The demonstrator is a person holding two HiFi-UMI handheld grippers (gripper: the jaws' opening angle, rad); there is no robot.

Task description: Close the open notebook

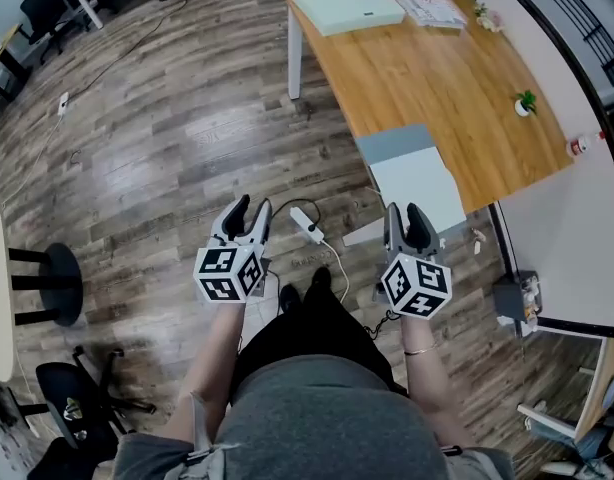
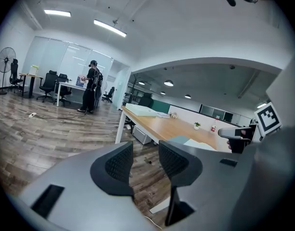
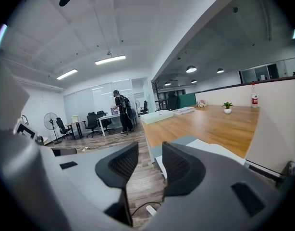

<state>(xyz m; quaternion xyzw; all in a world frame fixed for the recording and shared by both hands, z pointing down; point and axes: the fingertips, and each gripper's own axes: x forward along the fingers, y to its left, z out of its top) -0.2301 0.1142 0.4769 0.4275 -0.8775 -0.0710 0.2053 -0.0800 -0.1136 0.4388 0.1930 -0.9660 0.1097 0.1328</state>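
Note:
The open notebook (image 1: pixel 415 176) lies at the near end of the wooden table (image 1: pixel 437 78), a grey cover on the far side and a white page on the near side. It also shows in the left gripper view as the notebook (image 2: pixel 194 142) and in the right gripper view as the notebook (image 3: pixel 211 147). My left gripper (image 1: pixel 248 212) hovers over the floor, well left of the table, open and empty. My right gripper (image 1: pixel 406 218) hangs just short of the notebook's near edge, also open with nothing between its jaws. The two pairs of jaws, left gripper (image 2: pixel 145 160) and right gripper (image 3: pixel 150 165), point toward the table.
A flat white box (image 1: pixel 347 5), papers (image 1: pixel 432 10), a small potted plant (image 1: pixel 526 101) and a bottle (image 1: pixel 582 146) stand on the table. A white partition (image 1: pixel 577 218) borders it on the right. A power strip (image 1: pixel 307 225) with a cable lies on the floor. A person (image 2: pixel 91 86) stands far off.

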